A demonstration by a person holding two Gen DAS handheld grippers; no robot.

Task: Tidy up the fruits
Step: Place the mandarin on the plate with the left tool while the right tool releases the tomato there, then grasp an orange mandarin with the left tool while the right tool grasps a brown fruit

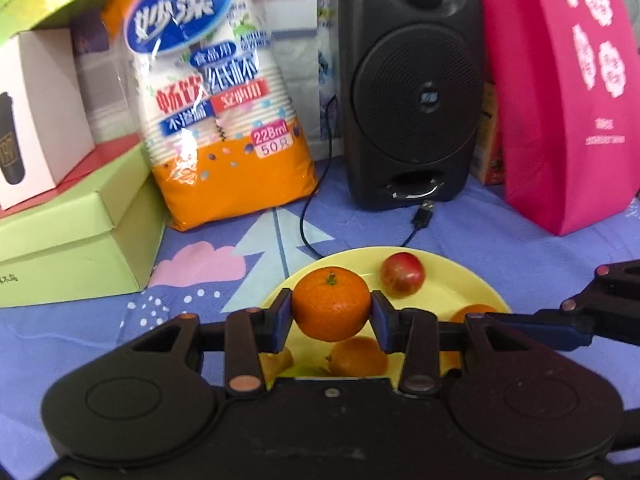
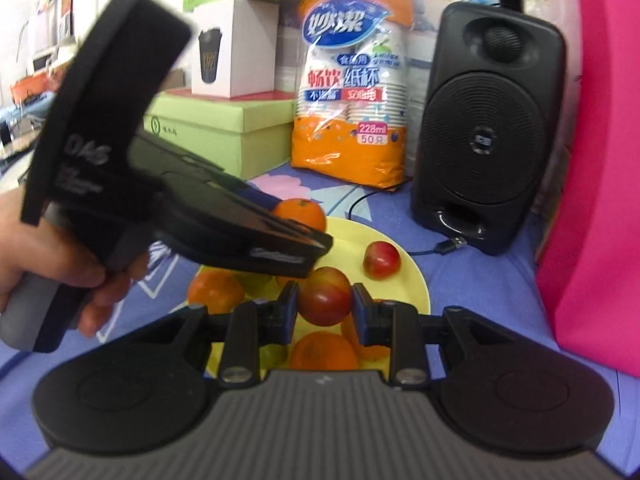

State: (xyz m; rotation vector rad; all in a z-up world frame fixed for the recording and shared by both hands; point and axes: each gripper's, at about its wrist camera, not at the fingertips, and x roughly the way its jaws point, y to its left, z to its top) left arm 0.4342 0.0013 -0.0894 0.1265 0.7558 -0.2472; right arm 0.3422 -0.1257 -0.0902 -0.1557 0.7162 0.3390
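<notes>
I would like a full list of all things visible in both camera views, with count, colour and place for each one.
held orange: 1, orange, between the left gripper's pads above the plate
held apple: 1, red with some yellow, between the right gripper's pads above the plate
small apple: 1, red, on the far part of the plate
loose oranges: at least 3, orange, on the plate under the grippers
plate: 1, yellow, on the blue cloth
speaker: 1, black, behind the plate
paper cup pack: 1, orange and white, left of the speaker
bag: 1, pink, far right
green box: 1, light green, left
white box: 1, white, on the green box
left gripper: 1, black
right gripper: 1, black
</notes>
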